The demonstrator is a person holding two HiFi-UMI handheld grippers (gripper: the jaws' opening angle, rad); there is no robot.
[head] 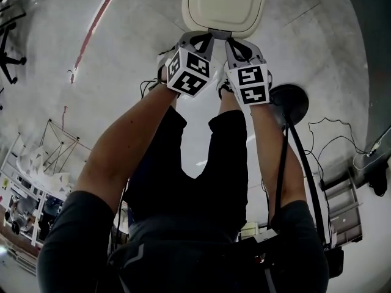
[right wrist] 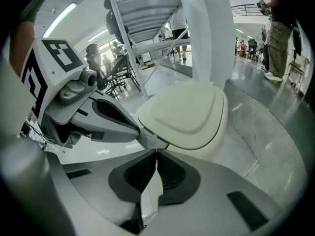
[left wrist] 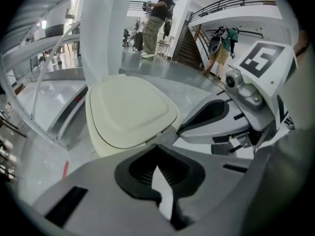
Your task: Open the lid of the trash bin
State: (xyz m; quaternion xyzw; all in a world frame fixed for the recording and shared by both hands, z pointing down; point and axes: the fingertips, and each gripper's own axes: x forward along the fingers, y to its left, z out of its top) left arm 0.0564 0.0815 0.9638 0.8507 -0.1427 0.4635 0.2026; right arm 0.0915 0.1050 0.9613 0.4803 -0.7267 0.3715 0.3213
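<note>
The trash bin (head: 225,5) stands on the grey floor (head: 122,54) directly ahead of the person, at the top of the head view. Its cream lid (left wrist: 130,109) is down and lies flat on the bin body. A small grey tab (left wrist: 166,137) projects from the near edge of the lid.

Left hand-held gripper (left wrist: 157,149): jaws pressed together at the tips. Only pale floor shows in the gap behind the dark pads. The tips sit just short of the tab, level with the lid edge.

Right hand-held gripper (right wrist: 156,152): jaws likewise pressed together at the tips, with nothing pinched. The tips point at the same tab (right wrist: 147,140), just beside it.

In the head view, both tools are held side by side at arm's length, and their tips converge on the near edge of the lid. The left hand-held gripper (head: 204,36) and right hand-held gripper (head: 231,38) are close together.

A red line (head: 91,29) crosses the floor well to the left. A black round base (head: 290,99) sits near the right arm.
</note>
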